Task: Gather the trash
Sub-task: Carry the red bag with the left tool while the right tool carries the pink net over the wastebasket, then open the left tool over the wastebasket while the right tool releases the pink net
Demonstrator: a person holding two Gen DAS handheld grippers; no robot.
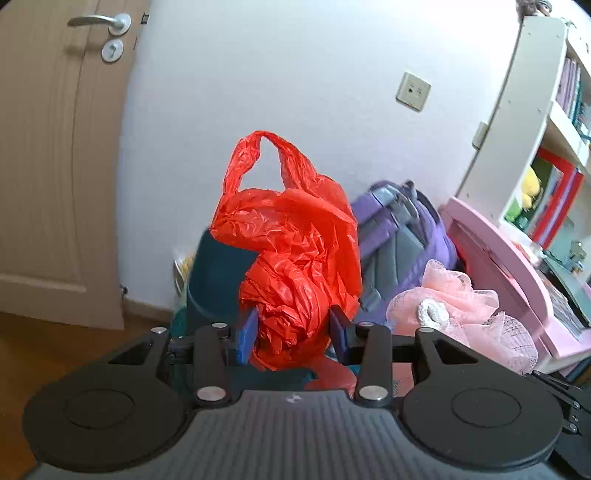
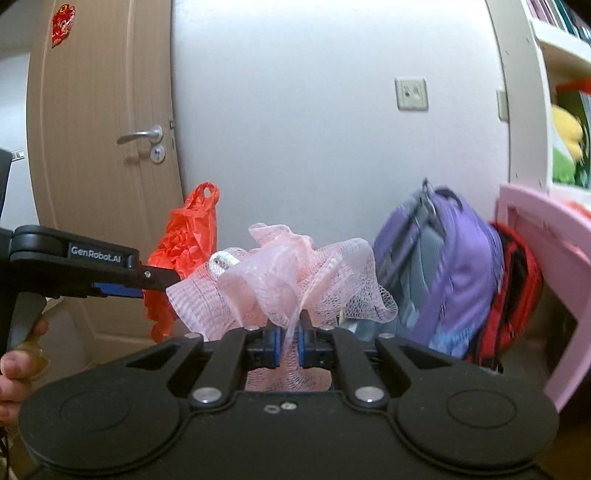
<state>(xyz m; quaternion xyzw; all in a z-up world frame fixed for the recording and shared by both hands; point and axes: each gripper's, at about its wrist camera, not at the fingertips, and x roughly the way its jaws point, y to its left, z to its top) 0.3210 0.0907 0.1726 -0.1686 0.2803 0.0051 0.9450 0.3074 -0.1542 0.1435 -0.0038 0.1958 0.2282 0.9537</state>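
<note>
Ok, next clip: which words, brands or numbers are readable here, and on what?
"GenRobot.AI": white lettering on the side of the black left tongs, seen from the right wrist.
Small pale logo mark on the grey ribbed tongs body: no letters readable.
Red paper ornament on the beige wooden door: too blurred.
Book spines on the white shelf: too small.

Both wrist views face the white wall (image 1: pixel 295 74) closely.

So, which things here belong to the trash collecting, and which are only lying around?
Part of the job:
- red plastic bag, held in the left gripper
- pink mesh sponge, held in the right gripper
- dark bin behind the bag

Only lying around:
- purple backpack
- red backpack
- pink desk
- door
- white shelf
</note>
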